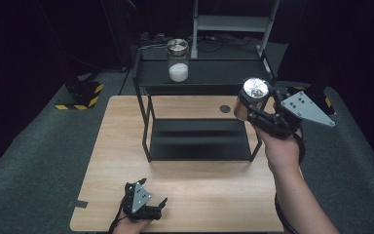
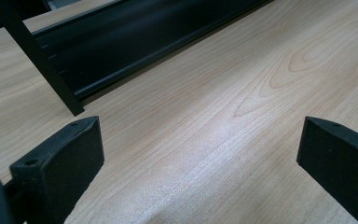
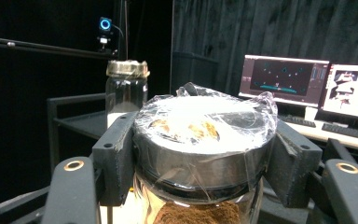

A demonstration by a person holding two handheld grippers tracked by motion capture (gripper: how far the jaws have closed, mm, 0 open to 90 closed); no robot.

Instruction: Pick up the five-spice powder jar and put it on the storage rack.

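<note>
Two jars: one (image 1: 178, 61) on the shelf (image 1: 209, 73), one (image 1: 253, 95) clamped in the right claw (image 1: 251, 108); left claw (image 1: 152, 207) open, empty

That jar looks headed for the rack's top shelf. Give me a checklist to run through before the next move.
1. Right tongs clamped on the plastic-wrapped, black-lidded glass jar of brown powder: ok.
2. Jar upright: ok.
3. Free room on the black metal rack's top shelf beside the glass jar of white powder: ok.
4. Left tongs open, low over the light wooden table, clear of the path: ok.
5. Plastic wrap snagged on the pads: cannot tell.
</note>
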